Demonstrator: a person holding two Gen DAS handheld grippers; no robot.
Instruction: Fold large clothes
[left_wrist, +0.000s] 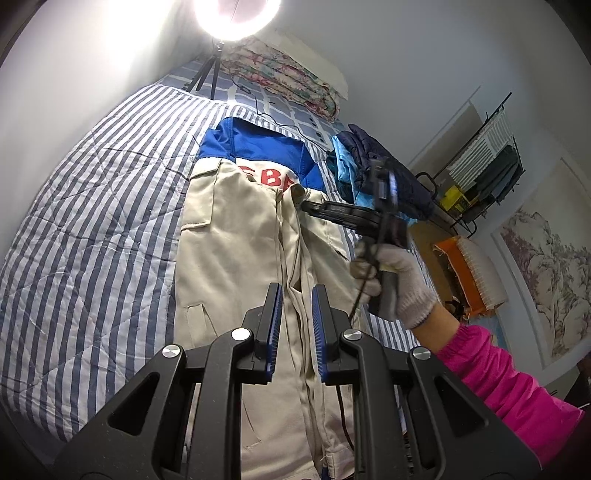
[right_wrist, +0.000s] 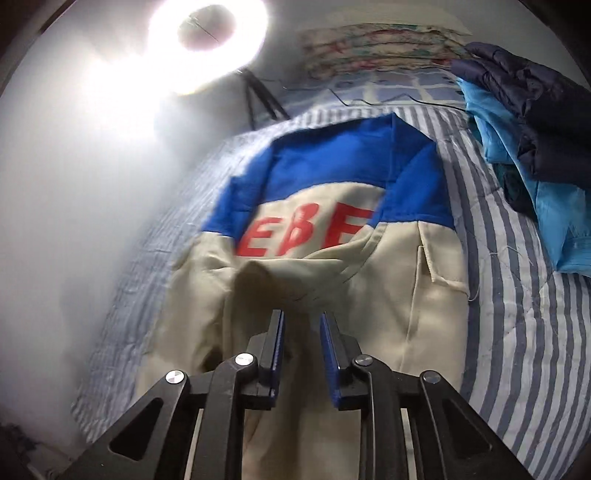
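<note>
Left jaws: the left gripper is holding its jaws narrowly apart; a raised fold of the beige jacket is running up between the blue pads, and contact with them cannot be confirmed from this angle.
Right jaws: the right gripper is standing with a narrow gap, hovering just short of a rumpled collar fold; nothing is sitting between the pads.
Right hand: a gloved hand with a pink sleeve is carrying that gripper over the garment's upper right.
Task item: the beige jacket is lying flat on the striped bed, blue yoke and red lettering at the far end.
Long axis: it is running straight away from both cameras, hem nearest, yoke farthest.
Nearer hand: the left is sitting at the hem end on the centre line; the right is reaching the collar end.
Surroundings: a ring light, a floral quilt and a dark clothes pile are bordering the bed.
</note>
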